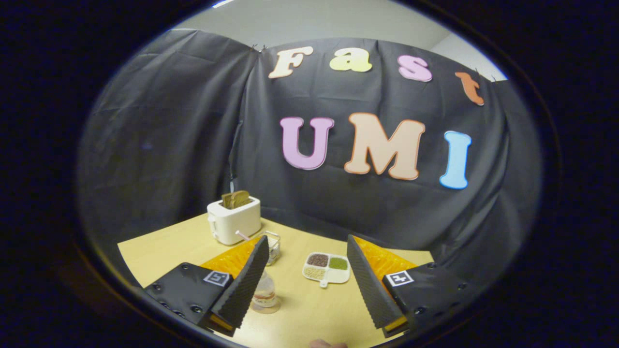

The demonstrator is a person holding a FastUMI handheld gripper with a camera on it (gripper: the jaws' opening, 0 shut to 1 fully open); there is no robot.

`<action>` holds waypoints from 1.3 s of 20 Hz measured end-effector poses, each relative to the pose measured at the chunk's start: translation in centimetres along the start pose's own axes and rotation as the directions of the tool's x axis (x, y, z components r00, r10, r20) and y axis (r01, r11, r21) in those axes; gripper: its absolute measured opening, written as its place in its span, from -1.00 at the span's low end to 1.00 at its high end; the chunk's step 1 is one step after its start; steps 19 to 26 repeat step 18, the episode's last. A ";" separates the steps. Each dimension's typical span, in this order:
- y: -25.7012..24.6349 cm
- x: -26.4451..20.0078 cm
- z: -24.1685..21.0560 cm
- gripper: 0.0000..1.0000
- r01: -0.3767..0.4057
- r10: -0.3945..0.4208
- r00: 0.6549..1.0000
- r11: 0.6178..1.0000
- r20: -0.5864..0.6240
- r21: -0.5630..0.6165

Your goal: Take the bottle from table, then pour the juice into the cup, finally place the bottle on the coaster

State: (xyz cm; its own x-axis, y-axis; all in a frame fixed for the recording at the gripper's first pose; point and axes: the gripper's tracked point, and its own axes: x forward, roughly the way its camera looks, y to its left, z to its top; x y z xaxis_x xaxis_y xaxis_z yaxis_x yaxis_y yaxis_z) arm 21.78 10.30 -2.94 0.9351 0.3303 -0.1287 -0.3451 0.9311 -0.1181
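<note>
Gripper (309,285) gapes wide and holds nothing above the desk (159,246), while the bottle (265,292) stands on a coaster at seven o'clock beside the left finger, the cup (272,246) just beyond.

the pale wood-look table (300,309) has a smooth matt top. the white plastic toaster (233,220) looks glossy. the small clear bottle (265,291) shines like glass or plastic. the gripper (309,280) stands spread, its pads (244,285) ribbed and matt.
</note>
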 end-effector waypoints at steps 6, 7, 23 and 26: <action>-8.2 -6.0 7.1 1.00 0.074 -0.071 0.989 0.997 0.127 -0.018; -9.4 -6.8 8.0 1.00 0.086 -0.083 0.986 0.996 0.142 -0.017; -19.2 -13.1 12.4 1.00 0.171 -0.177 0.956 0.984 0.233 0.049; -19.2 -13.1 12.4 1.00 0.171 -0.177 0.956 0.984 0.233 0.049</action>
